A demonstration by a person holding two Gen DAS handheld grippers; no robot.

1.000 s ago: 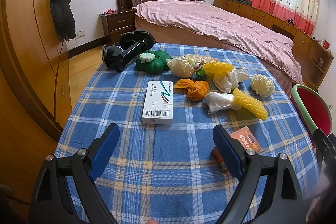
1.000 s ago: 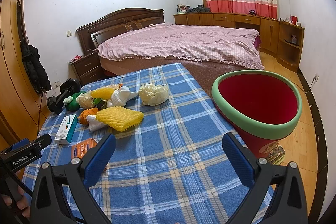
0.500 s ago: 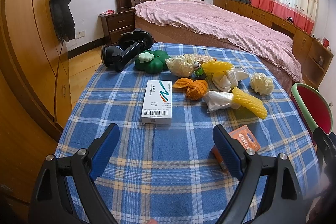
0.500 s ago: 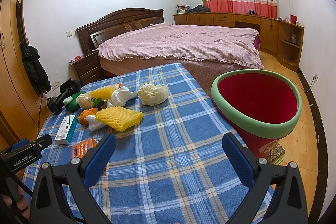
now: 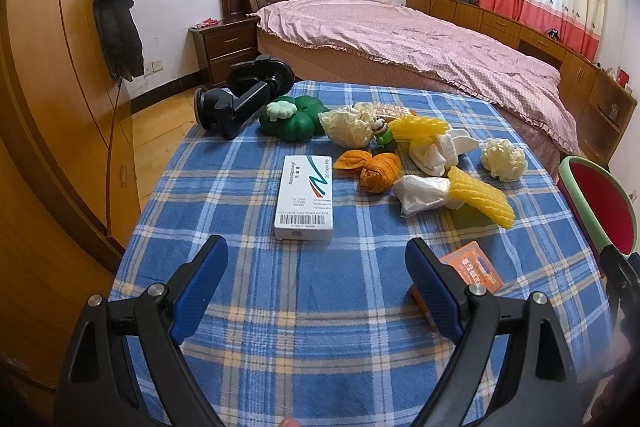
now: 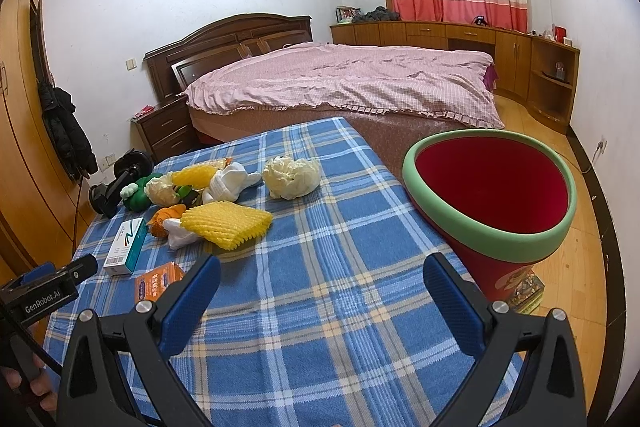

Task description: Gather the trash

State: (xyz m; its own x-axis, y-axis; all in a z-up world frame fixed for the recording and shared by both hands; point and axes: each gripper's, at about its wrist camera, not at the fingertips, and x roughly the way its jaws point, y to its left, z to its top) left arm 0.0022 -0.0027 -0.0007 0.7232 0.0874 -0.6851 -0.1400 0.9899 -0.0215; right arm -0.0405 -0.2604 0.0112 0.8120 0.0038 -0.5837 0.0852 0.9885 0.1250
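Left gripper (image 5: 316,265) hangs above the near edge of the counter (image 5: 304,339), fingers spread wide, nothing between them. Right gripper (image 6: 322,279) likewise spread and empty, over the counter's near right part.

Counter covered in a blue plaid cloth. Trash lies ahead of both grippers:
- White medicine box (image 5: 306,197), flat, straight ahead of the left gripper, nearest item to it.
- Orange box (image 5: 472,267), just beside the left gripper's right finger, partly hidden behind it; in the right wrist view it sits just ahead of the right gripper's left finger (image 6: 158,281).
- Yellow foam net (image 6: 226,229) ahead and left of the right gripper, touching a white crumpled wrapper (image 5: 420,193).
- Orange crumpled wad (image 5: 374,169) beyond the medicine box, to its right.
- Cream paper ball (image 6: 292,177), farther off, apart from the main cluster.
- Further back: a second yellow net (image 5: 418,127), white cloth lump (image 5: 438,151), cream crumpled paper (image 5: 350,125), green toy (image 5: 288,121), black suction mount (image 5: 236,97) at the far left corner.

Red bin with green rim (image 6: 490,197) stands off the counter's right edge, ahead and right of the right gripper, tilted, mouth open toward the camera.
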